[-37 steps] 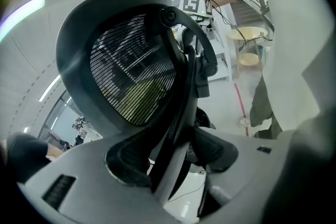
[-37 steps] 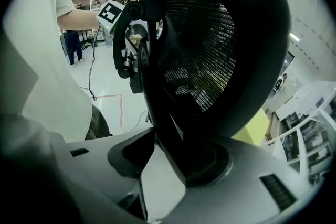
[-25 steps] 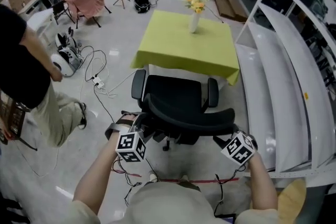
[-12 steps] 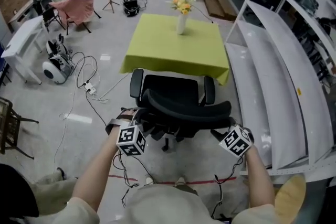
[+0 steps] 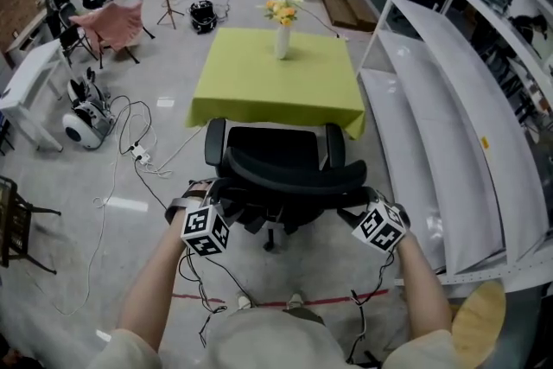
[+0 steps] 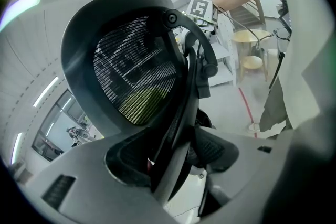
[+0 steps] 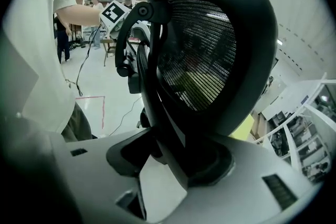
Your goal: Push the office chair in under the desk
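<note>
The left claw (image 5: pixel 228 210) and right claw (image 5: pixel 358 206) each squeeze the chair (image 5: pixel 275 153) by its back. The chair sits just in front of the table (image 5: pixel 272 86). Push both sides the same, so it rolls straight.

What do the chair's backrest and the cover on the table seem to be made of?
Backrest: black mesh, as light shows through it, in a smooth matt rim, probably plastic. Table cover: matt yellow-green cloth, probably, as it hangs softly over the edges.
</note>
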Demonstrator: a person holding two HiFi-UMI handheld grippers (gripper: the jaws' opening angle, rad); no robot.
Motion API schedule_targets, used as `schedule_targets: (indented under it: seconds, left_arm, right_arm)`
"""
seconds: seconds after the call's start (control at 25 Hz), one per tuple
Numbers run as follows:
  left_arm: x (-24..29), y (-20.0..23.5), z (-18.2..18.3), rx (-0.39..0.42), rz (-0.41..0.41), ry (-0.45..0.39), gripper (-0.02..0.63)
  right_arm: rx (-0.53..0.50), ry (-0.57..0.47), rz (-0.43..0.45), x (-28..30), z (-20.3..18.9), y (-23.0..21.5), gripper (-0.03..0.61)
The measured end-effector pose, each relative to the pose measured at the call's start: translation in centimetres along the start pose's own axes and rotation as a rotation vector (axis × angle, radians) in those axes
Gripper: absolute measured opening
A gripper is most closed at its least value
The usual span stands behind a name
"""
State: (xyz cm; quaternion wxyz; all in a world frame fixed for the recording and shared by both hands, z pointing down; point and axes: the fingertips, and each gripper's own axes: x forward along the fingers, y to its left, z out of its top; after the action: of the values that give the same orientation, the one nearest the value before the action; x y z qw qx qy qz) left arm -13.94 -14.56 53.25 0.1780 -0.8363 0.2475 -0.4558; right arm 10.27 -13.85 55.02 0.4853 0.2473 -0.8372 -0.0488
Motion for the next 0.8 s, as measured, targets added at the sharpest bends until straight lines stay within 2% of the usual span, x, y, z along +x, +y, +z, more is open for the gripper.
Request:
schedule_targets:
  seconds: [0.48, 0.8]
  left_arm:
    - [1.7, 1.1, 0.9, 0.013, 0.021, -0.01, 0.256]
    - [3.4, 3.0, 1.1, -0.021, -0.024, -0.001, 0.248]
  right_arm:
    - [-0.001, 0.002, -0.013, 0.6, -1.0, -2.2, 0.202]
    - [-0.033, -0.038, -0.047, 1.6, -0.9, -4.8, 0.212]
